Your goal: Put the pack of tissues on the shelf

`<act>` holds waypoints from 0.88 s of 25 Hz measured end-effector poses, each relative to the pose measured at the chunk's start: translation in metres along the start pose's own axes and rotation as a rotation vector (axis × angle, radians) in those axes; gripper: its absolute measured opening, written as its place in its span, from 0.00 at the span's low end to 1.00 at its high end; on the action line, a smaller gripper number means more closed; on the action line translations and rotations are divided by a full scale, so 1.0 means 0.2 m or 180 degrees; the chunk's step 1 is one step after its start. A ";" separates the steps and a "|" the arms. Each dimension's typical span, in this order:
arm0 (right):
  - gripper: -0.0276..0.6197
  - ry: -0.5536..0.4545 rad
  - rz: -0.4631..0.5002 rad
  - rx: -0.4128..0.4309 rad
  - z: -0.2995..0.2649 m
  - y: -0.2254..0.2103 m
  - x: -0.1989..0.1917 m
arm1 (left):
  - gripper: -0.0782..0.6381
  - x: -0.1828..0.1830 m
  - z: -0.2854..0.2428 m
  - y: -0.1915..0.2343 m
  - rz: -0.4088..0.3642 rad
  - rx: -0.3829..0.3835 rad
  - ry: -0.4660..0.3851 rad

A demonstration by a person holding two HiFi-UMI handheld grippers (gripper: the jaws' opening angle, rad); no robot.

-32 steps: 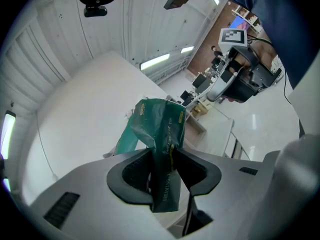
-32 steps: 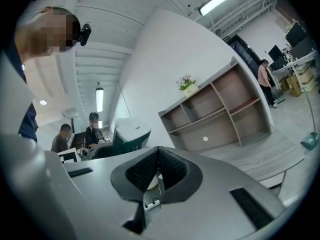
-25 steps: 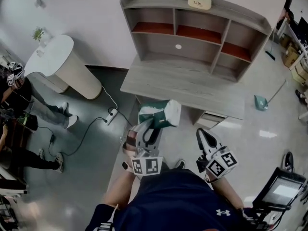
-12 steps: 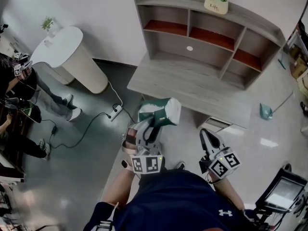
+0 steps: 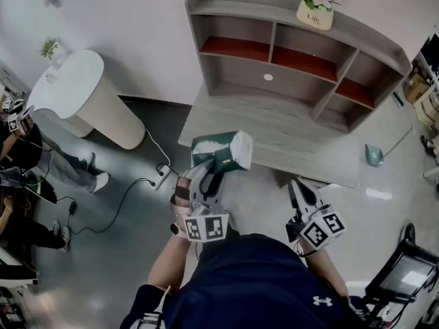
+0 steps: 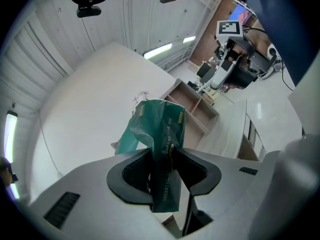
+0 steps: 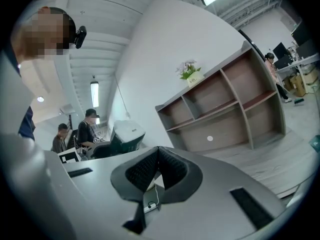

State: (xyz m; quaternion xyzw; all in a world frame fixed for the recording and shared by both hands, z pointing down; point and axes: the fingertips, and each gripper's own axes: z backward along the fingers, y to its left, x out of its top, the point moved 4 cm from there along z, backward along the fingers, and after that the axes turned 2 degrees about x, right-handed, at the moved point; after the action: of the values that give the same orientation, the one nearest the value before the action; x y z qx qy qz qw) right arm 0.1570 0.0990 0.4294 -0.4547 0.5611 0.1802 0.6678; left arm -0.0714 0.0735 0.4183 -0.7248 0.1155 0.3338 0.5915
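Tissue pack (image 5: 221, 151) clamped in left hand-held gripper (image 5: 211, 181).

The green pack of tissues (image 6: 162, 134) reads "DREAMING" and "FOR YOU"; the flower pot (image 5: 315, 16) on the far shelf (image 5: 260, 2) reads "Life".

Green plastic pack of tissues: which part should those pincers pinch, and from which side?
Probably its thin, flat end, approached end-on. The green plastic pack of tissues is soft and bulky in the middle, while that end slips between narrow jaws. The left gripper is shut on it there, the bulk sticking out beyond.
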 end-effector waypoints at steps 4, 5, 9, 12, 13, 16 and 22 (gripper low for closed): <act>0.06 -0.0038 0.0003 -0.0100 -0.18 0.02 -0.01 | 0.34 -0.14 -0.13 0.13 -0.0043 -0.0031 -0.0076; 0.06 -0.0043 -0.0006 -0.0120 -0.23 0.02 -0.01 | 0.34 -0.17 -0.15 0.16 -0.0053 -0.0045 -0.0088; 0.06 -0.0073 -0.0032 -0.0214 -0.39 0.05 -0.03 | 0.34 -0.28 -0.24 0.26 -0.0102 -0.0108 -0.0148; 0.06 -0.0078 -0.0067 -0.0267 -0.48 0.07 -0.05 | 0.34 -0.35 -0.30 0.32 -0.0104 -0.0140 -0.0198; 0.06 -0.0062 -0.0078 -0.0277 -0.50 0.08 -0.07 | 0.34 -0.37 -0.31 0.33 -0.0098 -0.0150 -0.0202; 0.06 0.0010 -0.0080 -0.0319 -0.55 0.08 -0.09 | 0.34 -0.41 -0.37 0.35 -0.0083 -0.0189 -0.0220; 0.06 0.0188 0.0015 -0.0402 -0.65 0.04 -0.12 | 0.34 -0.47 -0.49 0.38 -0.0096 -0.0240 -0.0253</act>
State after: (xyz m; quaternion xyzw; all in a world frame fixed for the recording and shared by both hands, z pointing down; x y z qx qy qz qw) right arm 0.0685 0.0046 0.4532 -0.4997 0.5692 0.2032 0.6205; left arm -0.1500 -0.0611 0.4239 -0.7343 0.0683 0.3575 0.5729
